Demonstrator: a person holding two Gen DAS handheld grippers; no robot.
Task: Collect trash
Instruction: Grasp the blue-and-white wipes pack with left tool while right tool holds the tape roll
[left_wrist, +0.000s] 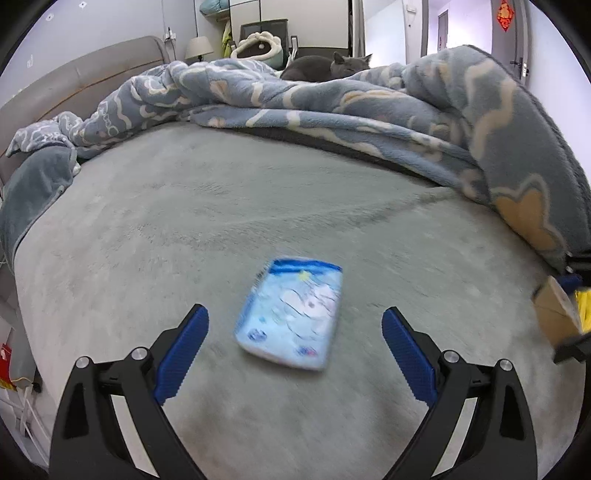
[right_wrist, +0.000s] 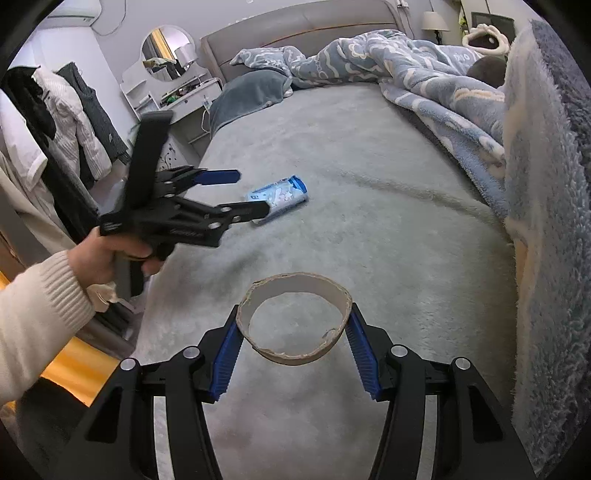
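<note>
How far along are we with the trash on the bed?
Nothing looks binned yet; no bin is in view. In hand: the right tongs are shut on the cardboard ring, held above the sheet. Left: the blue packet still lies on the sheet, with the left tongs open around it, not gripping. After that, both pieces need dropping off.

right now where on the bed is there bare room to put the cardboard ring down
The grey bed cover lies bare between the blue packet and the rumpled blanket, and below the cardboard ring held by the right gripper. It is crowded at the packet, where the open left gripper reaches in.
</note>
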